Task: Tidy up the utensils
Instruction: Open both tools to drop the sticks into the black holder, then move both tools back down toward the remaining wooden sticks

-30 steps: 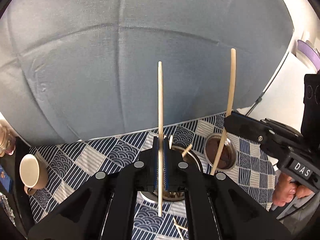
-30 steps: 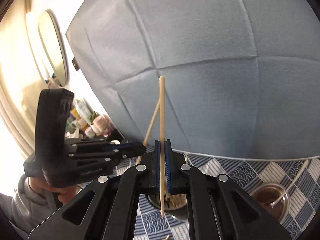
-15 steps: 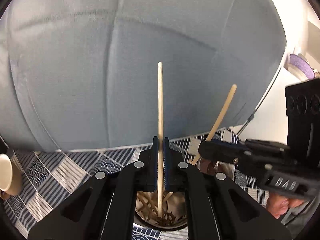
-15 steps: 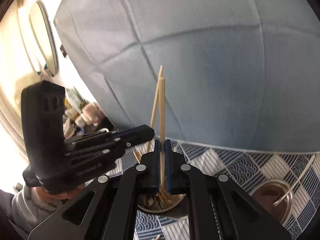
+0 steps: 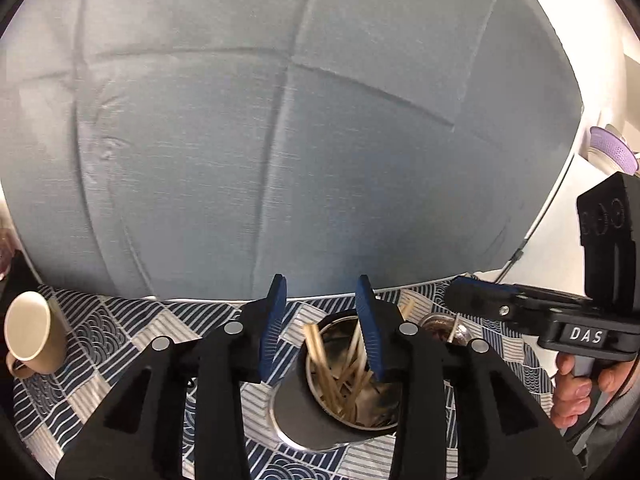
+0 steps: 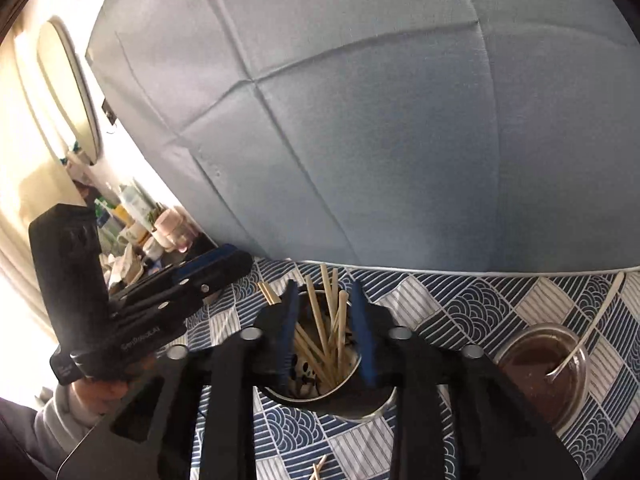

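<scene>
A round metal cup stands on the patterned cloth and holds several wooden chopsticks. My left gripper is open and empty just above the cup's rim. The right gripper's body shows at the right of that view. In the right wrist view the same cup with its chopsticks sits between the open, empty fingers of my right gripper. The left gripper's body shows at the left there.
A glass jar of brown stuff with a spoon stands right of the cup. A beige mug lies at the far left. Loose chopstick ends lie on the cloth in front. A grey-blue cushion rises behind the table.
Both grippers held a chopstick upright over the cup; both jaws have opened and the chopsticks have dropped into the cup.
</scene>
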Action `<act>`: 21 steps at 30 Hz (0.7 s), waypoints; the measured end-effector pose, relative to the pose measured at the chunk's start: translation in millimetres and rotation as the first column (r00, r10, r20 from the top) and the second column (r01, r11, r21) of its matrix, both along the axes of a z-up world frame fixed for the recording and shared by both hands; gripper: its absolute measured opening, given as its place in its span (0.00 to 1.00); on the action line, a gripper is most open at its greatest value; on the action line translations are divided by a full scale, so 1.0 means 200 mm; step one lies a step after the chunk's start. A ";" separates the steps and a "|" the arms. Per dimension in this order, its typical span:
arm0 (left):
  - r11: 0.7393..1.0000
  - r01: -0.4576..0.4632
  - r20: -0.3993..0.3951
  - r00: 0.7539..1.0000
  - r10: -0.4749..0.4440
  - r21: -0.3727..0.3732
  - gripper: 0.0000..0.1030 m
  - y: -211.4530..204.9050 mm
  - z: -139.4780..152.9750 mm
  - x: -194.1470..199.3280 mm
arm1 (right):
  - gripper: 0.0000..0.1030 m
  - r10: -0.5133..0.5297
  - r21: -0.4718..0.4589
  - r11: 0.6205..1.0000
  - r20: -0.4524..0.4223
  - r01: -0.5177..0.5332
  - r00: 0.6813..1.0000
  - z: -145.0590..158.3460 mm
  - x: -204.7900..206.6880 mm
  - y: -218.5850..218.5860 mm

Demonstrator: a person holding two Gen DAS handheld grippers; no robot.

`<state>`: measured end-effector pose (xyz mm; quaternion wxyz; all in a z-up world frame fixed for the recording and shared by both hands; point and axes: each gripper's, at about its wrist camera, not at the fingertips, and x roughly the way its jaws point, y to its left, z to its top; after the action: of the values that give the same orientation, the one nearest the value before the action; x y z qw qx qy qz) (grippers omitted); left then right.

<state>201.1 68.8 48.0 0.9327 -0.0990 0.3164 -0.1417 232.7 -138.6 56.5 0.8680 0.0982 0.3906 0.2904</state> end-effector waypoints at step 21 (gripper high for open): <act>0.979 -0.066 0.019 0.998 0.064 0.194 0.87 0.00 0.04 -0.28 | 0.71 -0.080 -0.072 0.994 0.059 0.084 0.995 0.10 -0.28 -0.12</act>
<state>145.6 68.5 56.7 0.9440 -0.0170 0.3196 -0.0803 177.4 -162.3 75.5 0.8928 0.0738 0.3725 0.2424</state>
